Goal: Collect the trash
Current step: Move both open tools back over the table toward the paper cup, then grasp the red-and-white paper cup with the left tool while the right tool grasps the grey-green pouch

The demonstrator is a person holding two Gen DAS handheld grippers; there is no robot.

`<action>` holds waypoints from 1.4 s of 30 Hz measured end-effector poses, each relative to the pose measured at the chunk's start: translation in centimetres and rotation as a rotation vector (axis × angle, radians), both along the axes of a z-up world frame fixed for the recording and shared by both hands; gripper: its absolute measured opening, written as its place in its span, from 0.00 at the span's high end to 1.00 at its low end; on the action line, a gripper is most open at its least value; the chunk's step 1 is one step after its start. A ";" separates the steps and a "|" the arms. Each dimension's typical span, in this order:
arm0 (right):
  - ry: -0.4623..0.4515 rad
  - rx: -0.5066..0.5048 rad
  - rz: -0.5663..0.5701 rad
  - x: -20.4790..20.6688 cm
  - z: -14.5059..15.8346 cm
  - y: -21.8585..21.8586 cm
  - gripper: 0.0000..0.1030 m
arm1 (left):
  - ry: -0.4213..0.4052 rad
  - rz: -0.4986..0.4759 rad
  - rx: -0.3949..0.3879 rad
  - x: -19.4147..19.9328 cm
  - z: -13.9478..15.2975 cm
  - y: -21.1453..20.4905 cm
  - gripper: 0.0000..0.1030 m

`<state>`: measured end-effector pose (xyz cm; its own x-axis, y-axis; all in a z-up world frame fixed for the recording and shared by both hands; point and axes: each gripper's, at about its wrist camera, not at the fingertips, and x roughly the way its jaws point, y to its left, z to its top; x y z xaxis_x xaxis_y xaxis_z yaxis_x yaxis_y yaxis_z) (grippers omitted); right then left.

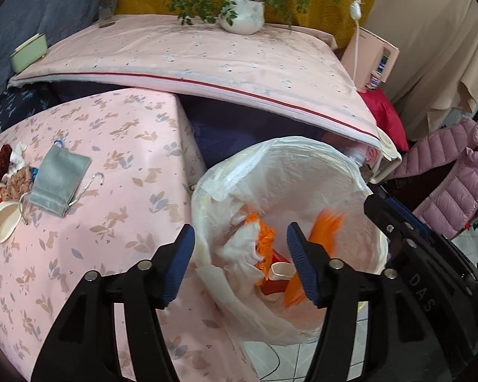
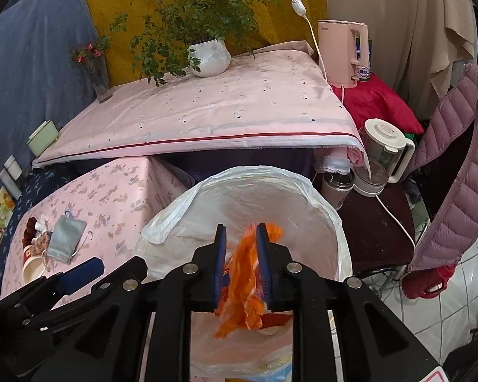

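Note:
A bin lined with a white plastic bag (image 1: 271, 165) (image 2: 255, 172) stands beside the pink rabbit-print table (image 1: 111, 238). Inside lie orange scraps (image 1: 264, 235), white tissue and a red paper cup (image 1: 274, 283). My left gripper (image 1: 240, 232) is open above the bin's mouth with nothing between its pads. My right gripper (image 2: 240, 227) hovers over the bin with its jaws slightly apart; a blurred orange wrapper (image 2: 239, 280) hangs loose between the pads. On the table's left lie a tipped red-and-white cup (image 1: 3, 219), brown and dark red scraps (image 1: 16, 184), a grey pouch (image 1: 59, 178) and a candy cane (image 1: 92, 184).
Behind the bin a higher surface under a pink cloth (image 1: 207, 57) carries a potted plant (image 1: 242, 16) and a flower vase (image 1: 106, 3). A pink kettle (image 2: 341, 54), a blender jug (image 2: 382, 156), a pink puffer jacket (image 2: 455, 175) and a red flask (image 2: 427, 283) crowd the right, above a tiled floor.

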<state>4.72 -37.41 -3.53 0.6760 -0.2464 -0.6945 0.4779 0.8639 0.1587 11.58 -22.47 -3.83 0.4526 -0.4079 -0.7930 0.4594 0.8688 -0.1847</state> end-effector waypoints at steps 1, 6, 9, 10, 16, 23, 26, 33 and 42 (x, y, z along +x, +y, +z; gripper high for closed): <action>0.000 -0.002 0.004 0.1 0.1 0.2 0.76 | 0.004 0.015 -0.001 0.2 -0.1 0.4 0.42; 0.001 -0.011 0.049 1.2 0.3 1.9 0.73 | 0.015 0.072 -0.004 1.0 -0.3 2.3 0.42; 0.001 -0.015 0.072 1.8 0.3 3.0 0.70 | 0.014 0.098 -0.003 1.3 -0.2 3.4 0.42; 0.002 -0.016 0.080 1.9 0.4 3.3 0.70 | 0.014 0.105 -0.004 1.5 -0.1 3.8 0.42; -0.001 -0.021 0.115 2.7 0.9 5.3 0.68 | 0.017 0.142 -0.012 2.0 0.1 5.9 0.42; -0.003 -0.029 0.162 3.8 1.6 8.2 0.61 | 0.011 0.195 -0.013 2.7 0.3 9.2 0.42; 0.001 -0.031 0.186 4.5 1.6 9.7 0.57 | 0.009 0.222 -0.013 3.1 0.1 11.2 0.39; 0.012 -0.027 0.253 6.3 1.3 13.8 0.51 | 0.007 0.325 0.014 4.4 -0.9 17.0 0.35; 0.051 -0.007 0.358 8.9 -0.6 19.8 0.48 | 0.021 0.507 0.090 6.2 -4.2 26.1 0.30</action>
